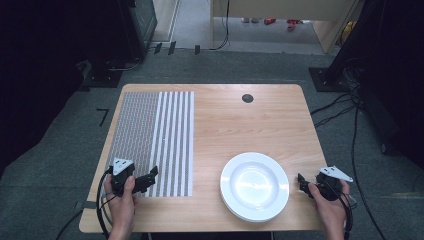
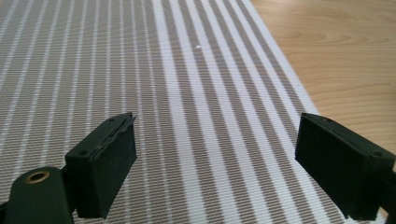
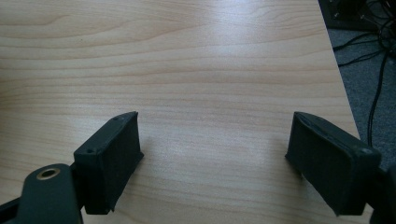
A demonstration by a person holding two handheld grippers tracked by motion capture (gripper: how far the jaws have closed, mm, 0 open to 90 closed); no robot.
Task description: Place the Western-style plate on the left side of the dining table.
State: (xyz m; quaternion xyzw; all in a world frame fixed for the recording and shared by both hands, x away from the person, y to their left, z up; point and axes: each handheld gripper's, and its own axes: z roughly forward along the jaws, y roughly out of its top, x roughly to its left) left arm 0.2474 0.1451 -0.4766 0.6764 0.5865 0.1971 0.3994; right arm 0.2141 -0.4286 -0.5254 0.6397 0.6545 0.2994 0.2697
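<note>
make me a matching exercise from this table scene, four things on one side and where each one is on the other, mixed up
Things:
1. plate
2. striped mat
3. left gripper
4. right gripper

Places:
a. over the mat's near end
b. left part of the table
c. just right of the plate
d. near edge, right of the mat

Pairs: 1-d, 2-b, 3-a, 4-c

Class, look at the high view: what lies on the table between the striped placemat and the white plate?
Nothing: in the high view only a strip of bare wooden table separates the striped placemat from the white plate.
</note>
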